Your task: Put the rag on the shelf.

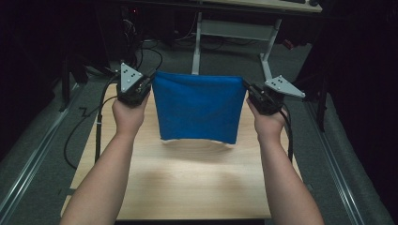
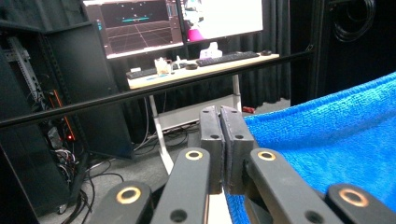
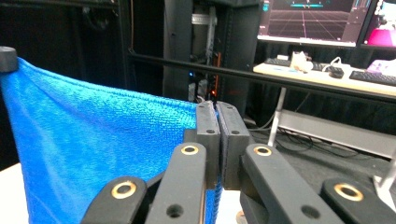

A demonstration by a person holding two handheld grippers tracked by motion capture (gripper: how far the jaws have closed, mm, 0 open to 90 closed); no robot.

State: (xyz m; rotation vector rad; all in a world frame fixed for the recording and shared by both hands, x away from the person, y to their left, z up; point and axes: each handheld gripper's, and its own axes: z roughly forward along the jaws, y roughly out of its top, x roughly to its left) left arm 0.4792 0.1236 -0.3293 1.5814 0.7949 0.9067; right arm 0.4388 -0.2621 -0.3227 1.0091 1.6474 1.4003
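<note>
Forearms are coming in from the bottom edge of the high view, one per side, over a light wooden table [image 1: 187, 187]. Going left to right: left hand [image 1: 127, 115] is gripping the left gripper [image 1: 151, 80], grey three-cornered plate on top, black cable trailing off toward the floor. Its jaws are clamping the top left corner of a blue microfibre towel [image 1: 197, 110]. Towel is hanging stretched between both tools, top edge pulled taut and nearly level, lower edge dangling free just above the tabletop and casting a shadow on the wood. Right gripper [image 1: 247, 88] is pinching the top right corner, right hand [image 1: 268, 124] behind it, plate tilted outward.

Left gripper view: both black jaws [image 2: 219, 135] are standing pressed together, no gap visible, blue towel [image 2: 336, 140] spreading off to the right of them and running down beside the right jaw. A black bar is crossing behind, with a desk carrying keyboards [image 2: 226, 58] and monitors [image 2: 140, 23] farther back.

Right gripper view: jaws [image 3: 215, 135] are likewise squeezed tight, towel [image 3: 93, 149] fanning out to the left of them, its far corner reaching the other tool's dark tip [image 3: 7, 58] at the left edge. Server rack and a desk are sitting behind.
</note>
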